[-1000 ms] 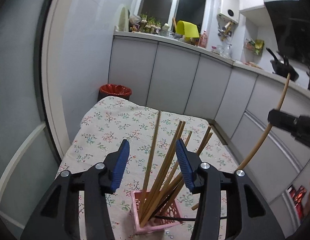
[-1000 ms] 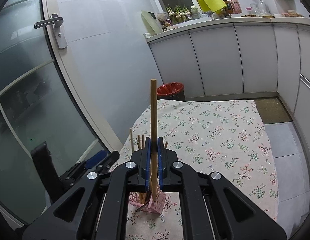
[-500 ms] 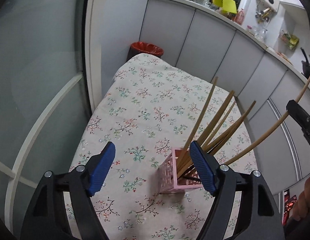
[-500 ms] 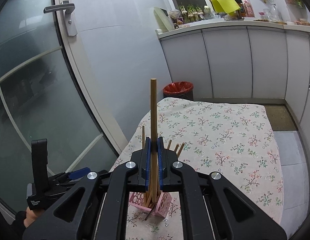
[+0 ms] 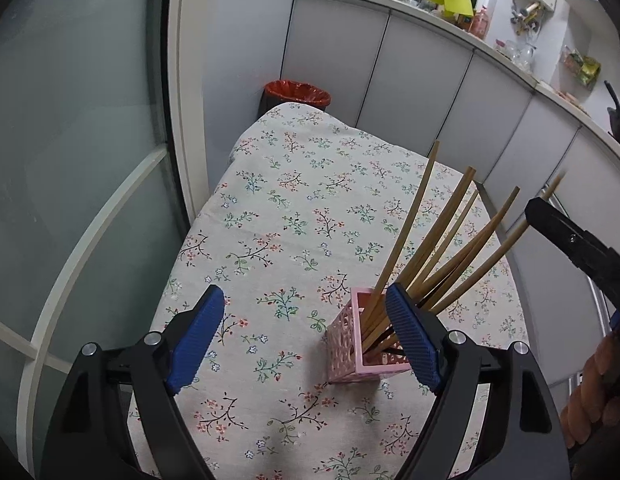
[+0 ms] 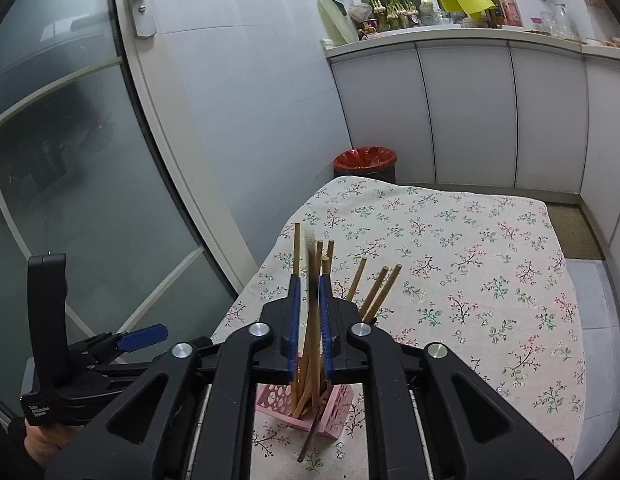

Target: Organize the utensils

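A pink lattice holder [image 5: 350, 354] stands on the floral tablecloth [image 5: 293, 208] with several wooden chopsticks [image 5: 410, 224] leaning in it. My left gripper [image 5: 303, 292] is open wide and empty, just left of and above the holder; its right pad overlaps the holder's rim. My right gripper [image 6: 309, 284] hangs over the holder [image 6: 277, 398], pads slightly parted. A blurred chopstick [image 6: 312, 276] slides down between them into the holder. From the left wrist view the right gripper [image 5: 570, 236] comes in from the right with that chopstick [image 5: 510, 240]. A dark thin rod [image 6: 310, 436] pokes out of the holder's base.
A red-lined bin [image 6: 365, 159] stands past the table's far end. White cabinets [image 6: 470, 112] run behind and to the right, a glass door [image 6: 69, 160] is on the left. A hand [image 5: 594, 400] holds the right gripper. The left gripper [image 6: 141, 336] shows at lower left.
The chopstick in my right gripper has slipped down between the pads, which have parted slightly. My left gripper has drawn back left of the holder and spread wider.
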A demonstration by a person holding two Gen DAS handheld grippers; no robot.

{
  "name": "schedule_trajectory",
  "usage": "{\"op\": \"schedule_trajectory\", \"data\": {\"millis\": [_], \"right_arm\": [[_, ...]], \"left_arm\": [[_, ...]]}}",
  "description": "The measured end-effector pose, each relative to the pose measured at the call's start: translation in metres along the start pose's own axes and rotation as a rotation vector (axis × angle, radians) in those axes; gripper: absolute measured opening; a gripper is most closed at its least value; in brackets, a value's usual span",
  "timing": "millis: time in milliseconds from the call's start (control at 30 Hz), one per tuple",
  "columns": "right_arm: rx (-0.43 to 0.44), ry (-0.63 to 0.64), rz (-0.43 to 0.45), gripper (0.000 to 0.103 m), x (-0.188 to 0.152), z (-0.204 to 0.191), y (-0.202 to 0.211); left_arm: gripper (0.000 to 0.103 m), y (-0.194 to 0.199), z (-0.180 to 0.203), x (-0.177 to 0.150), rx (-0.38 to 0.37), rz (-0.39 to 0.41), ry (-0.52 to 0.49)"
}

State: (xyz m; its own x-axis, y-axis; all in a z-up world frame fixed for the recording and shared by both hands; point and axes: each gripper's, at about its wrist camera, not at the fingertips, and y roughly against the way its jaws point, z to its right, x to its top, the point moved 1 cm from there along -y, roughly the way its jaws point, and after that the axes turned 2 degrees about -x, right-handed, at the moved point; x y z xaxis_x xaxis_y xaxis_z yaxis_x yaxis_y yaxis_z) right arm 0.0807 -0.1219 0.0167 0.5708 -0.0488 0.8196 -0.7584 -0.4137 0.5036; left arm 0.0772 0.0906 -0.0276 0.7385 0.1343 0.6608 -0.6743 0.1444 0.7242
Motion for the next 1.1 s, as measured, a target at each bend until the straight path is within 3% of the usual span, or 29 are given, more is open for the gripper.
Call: {"op": "schedule_trajectory", "data": {"millis": [67, 233, 400, 533, 667, 800, 1100], "right_arm": [[0.015, -0.027, 0.012, 0.037, 0.001, 0.004, 0.005], [0.012, -0.045, 0.041, 0.044, 0.004, 0.012, 0.020], [-0.019, -0.049, 0.096, 0.058, 0.009, 0.025, 0.049], [-0.075, -0.050, 0.107, 0.072, 0.006, 0.037, 0.069], [-0.164, -0.053, 0.080, 0.095, -0.002, 0.046, 0.082], [-0.335, -0.043, 0.030, 0.096, -0.010, 0.047, 0.091], [-0.437, -0.009, -0.023, 0.096, -0.033, 0.024, 0.130]], "left_arm": [[0.081, 0.001, 0.000, -0.001, -0.004, -0.006, 0.005], [0.085, 0.006, 0.002, -0.004, -0.003, 0.009, -0.027], [0.087, 0.009, 0.004, -0.005, -0.006, 0.013, -0.042], [0.092, 0.016, 0.010, -0.008, -0.025, 0.024, -0.052], [0.096, 0.029, 0.020, -0.014, 0.007, 0.044, -0.076], [0.096, 0.050, 0.033, -0.019, 0.014, 0.073, -0.057], [0.096, 0.100, 0.064, -0.036, 0.049, 0.152, -0.109]]}}
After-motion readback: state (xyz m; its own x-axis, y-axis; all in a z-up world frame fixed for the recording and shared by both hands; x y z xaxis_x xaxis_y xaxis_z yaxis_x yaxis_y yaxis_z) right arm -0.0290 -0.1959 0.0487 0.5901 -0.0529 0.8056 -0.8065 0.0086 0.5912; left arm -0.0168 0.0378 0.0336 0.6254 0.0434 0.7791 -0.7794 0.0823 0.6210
